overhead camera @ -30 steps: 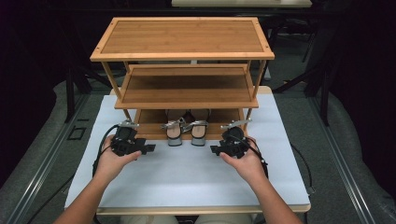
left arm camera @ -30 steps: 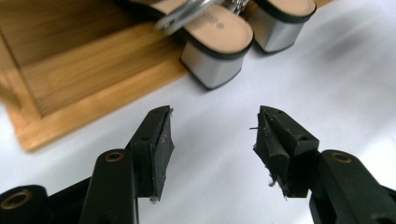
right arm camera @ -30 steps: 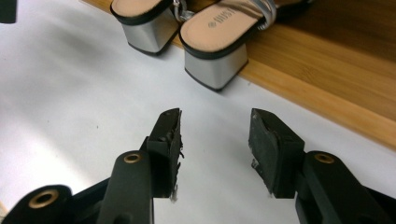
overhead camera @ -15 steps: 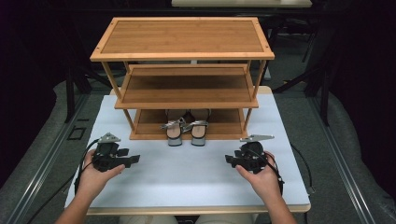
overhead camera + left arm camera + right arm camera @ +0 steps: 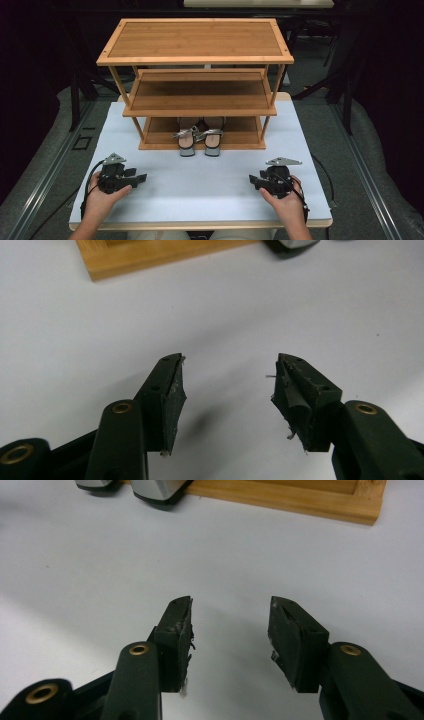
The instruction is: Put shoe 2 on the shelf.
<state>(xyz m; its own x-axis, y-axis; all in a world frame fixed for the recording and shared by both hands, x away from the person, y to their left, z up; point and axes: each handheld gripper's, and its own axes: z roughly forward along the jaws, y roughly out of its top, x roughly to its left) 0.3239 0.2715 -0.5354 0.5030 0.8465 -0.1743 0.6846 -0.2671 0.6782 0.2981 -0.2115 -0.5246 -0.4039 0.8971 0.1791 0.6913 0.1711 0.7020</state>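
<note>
A white table holds a 3-tier bamboo shoe rack at its far side. A pair of silver sandals sits side by side on the lowest shelf, with the toes sticking out over the front edge toward the person.

The left gripper rests low over the table's near left area, held in the person's left hand. In the left gripper view, its 2 black jaws stand apart with only bare white tabletop between them; they have just been closing a little, on nothing. A corner of the rack shows well ahead.

The right gripper sits at the near right, held in the right hand. Its jaws also stand apart, having just opened slightly, with nothing between them. The sandal toes lie well ahead of it, untouched.
</note>
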